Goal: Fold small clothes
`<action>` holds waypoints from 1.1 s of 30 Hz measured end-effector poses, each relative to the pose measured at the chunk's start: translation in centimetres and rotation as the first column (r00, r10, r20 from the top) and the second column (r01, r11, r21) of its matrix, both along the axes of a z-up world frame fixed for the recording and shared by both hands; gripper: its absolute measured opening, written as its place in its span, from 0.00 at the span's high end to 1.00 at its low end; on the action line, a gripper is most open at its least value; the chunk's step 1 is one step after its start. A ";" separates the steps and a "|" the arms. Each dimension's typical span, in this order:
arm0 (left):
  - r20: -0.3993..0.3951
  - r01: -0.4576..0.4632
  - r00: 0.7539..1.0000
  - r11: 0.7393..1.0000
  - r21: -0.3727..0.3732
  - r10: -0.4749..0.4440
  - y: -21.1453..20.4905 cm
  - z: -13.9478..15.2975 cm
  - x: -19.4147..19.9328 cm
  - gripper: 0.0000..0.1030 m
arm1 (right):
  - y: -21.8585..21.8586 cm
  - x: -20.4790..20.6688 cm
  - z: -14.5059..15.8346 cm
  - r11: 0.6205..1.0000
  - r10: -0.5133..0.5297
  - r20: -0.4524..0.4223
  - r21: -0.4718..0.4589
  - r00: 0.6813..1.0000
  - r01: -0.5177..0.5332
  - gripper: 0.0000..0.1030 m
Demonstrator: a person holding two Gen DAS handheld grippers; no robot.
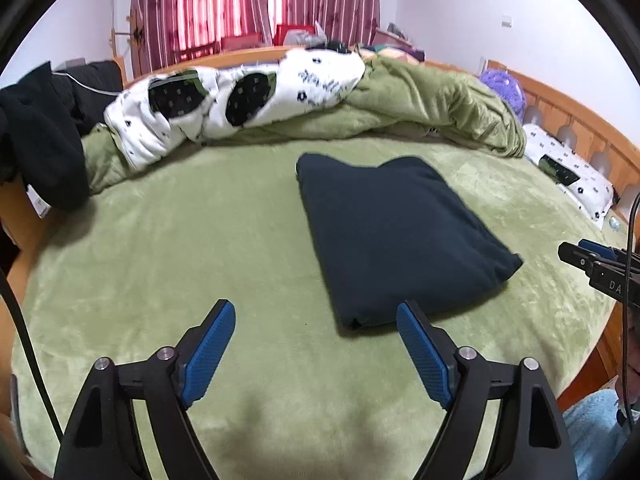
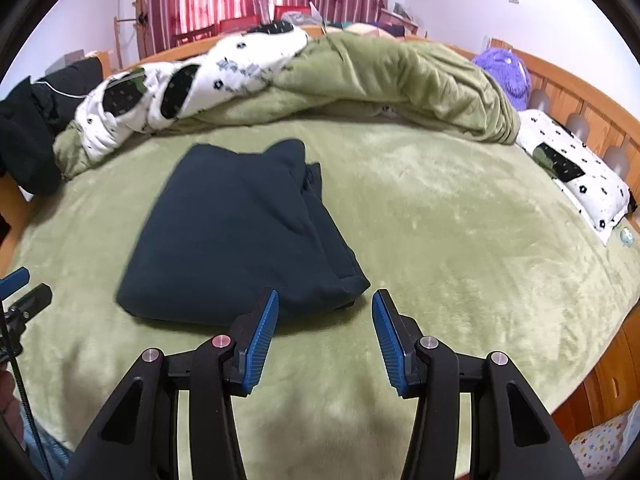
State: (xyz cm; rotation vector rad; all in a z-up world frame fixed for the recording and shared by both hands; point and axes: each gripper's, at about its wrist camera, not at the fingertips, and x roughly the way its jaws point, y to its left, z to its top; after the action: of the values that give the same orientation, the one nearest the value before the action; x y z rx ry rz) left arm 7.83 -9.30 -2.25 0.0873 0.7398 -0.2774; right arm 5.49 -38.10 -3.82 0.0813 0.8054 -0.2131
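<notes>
A dark navy garment (image 1: 396, 236) lies folded into a thick rectangle on the green bed cover (image 1: 200, 248). It also shows in the right wrist view (image 2: 236, 236), with stacked folded edges on its right side. My left gripper (image 1: 316, 312) is open and empty, just short of the garment's near left corner. My right gripper (image 2: 325, 300) is open and empty, just short of the garment's near right corner. The right gripper's tip shows at the right edge of the left wrist view (image 1: 588, 258). The left gripper's tip shows at the left edge of the right wrist view (image 2: 24, 292).
A bunched green quilt (image 2: 400, 76) and a white patterned blanket (image 1: 224, 104) lie across the far side of the bed. Black clothes (image 1: 40, 148) hang at the far left. A patterned pillow (image 2: 576, 172), a purple plush (image 2: 506, 72) and the wooden headboard (image 1: 580, 120) are at the right.
</notes>
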 end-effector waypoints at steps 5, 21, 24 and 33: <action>0.011 -0.022 1.000 1.000 -0.018 0.022 1.1 2.3 -2.8 0.14 | 1.3 -3.5 2.9 0.999 -0.011 0.050 -0.047 0.999 0.014 0.23; 0.060 -0.018 0.998 1.000 0.021 0.017 0.5 5.4 -8.9 0.05 | 1.0 -11.3 6.3 0.999 -0.050 0.109 0.027 0.993 0.048 0.09; 0.062 -0.021 0.998 1.000 0.018 0.019 0.5 5.5 -9.0 0.05 | 1.0 -11.7 6.4 0.999 -0.044 0.105 0.018 0.993 0.042 0.09; 0.058 -0.020 0.998 1.000 0.002 0.019 0.9 5.7 -9.3 0.05 | 1.2 -12.2 6.5 0.999 -0.048 0.104 0.011 0.993 0.047 0.09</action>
State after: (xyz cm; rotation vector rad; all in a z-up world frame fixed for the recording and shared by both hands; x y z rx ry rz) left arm -1.45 -8.37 3.47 0.0905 0.6835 -0.2542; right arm -6.69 -36.91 2.66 0.1191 0.7008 -0.2481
